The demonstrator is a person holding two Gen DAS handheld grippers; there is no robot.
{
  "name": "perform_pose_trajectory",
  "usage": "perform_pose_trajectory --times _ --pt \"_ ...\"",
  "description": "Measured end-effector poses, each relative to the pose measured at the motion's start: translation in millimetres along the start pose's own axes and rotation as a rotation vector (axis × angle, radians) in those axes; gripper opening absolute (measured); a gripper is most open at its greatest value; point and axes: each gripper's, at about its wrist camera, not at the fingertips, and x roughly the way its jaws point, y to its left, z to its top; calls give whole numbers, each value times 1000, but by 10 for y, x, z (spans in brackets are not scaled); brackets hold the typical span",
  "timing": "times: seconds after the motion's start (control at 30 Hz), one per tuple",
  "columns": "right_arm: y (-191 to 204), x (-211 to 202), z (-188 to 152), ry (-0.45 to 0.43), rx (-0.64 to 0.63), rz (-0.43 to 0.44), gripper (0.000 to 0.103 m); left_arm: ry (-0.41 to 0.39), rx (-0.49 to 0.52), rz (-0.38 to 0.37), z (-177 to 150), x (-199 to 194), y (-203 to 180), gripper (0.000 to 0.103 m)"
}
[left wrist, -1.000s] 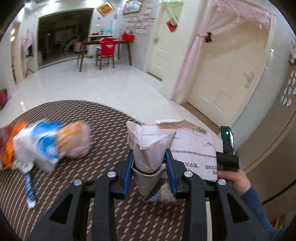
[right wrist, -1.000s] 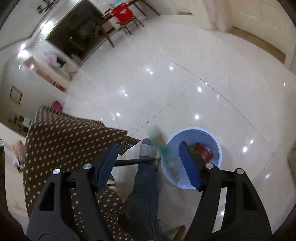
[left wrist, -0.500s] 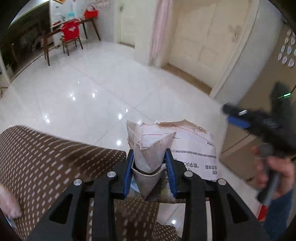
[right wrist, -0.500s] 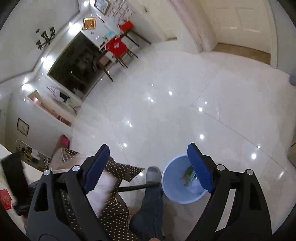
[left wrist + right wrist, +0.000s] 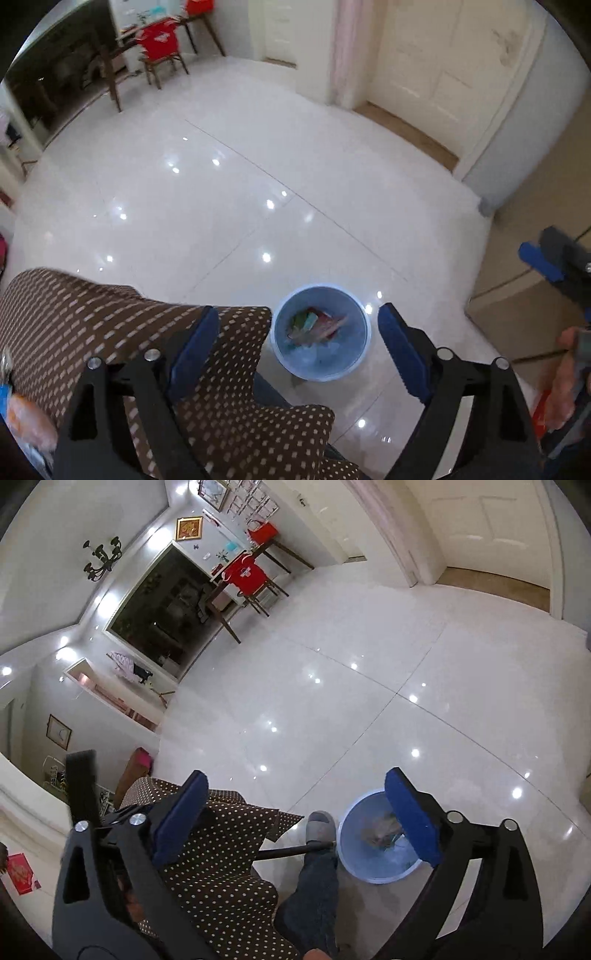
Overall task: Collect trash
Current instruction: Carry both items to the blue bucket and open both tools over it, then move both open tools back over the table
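Observation:
A light blue bin (image 5: 320, 334) stands on the white floor beside the table and holds several pieces of trash, red, green and pale. My left gripper (image 5: 299, 345) is open and empty, above the bin, with its jaws wide apart. My right gripper (image 5: 295, 808) is open and empty too, higher up; the bin (image 5: 373, 849) shows partly behind its right finger. In the left wrist view the right gripper (image 5: 554, 266) appears at the right edge. An orange and blue wrapper (image 5: 22, 417) lies on the table at the far left, blurred.
The table has a brown dotted cloth (image 5: 110, 332) that hangs over its edge next to the bin. The person's leg and grey slipper (image 5: 320, 830) are beside the bin. A red chair (image 5: 160, 40) and wooden table stand far across the floor. Doors (image 5: 443, 55) are on the right.
My left gripper held a crumpled brown paper parcel over the table, swung over the bin and opened; the parcel is gone from its jaws. My right gripper rose away from the bin.

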Motion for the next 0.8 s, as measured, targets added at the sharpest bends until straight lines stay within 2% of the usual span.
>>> perform_pose_trajectory --times 0.23,0.5,0.67,0.8 --pt "375 -6 -24 -2 -79 -29 97 -163 -46 34 -335 -692 90 90" --pt "1041 -434 -261 -124 -169 -57 97 -349 -74 -16 -734 -1515 134 93" --pt "1399 -674 -472 -174 -234 -53 97 -408 -64 -38 -945 -1841 192 93" --pt "1711 -651 -540 -137 -288 -42 97 -432 -82 -19 -1153 -2020 306 93"
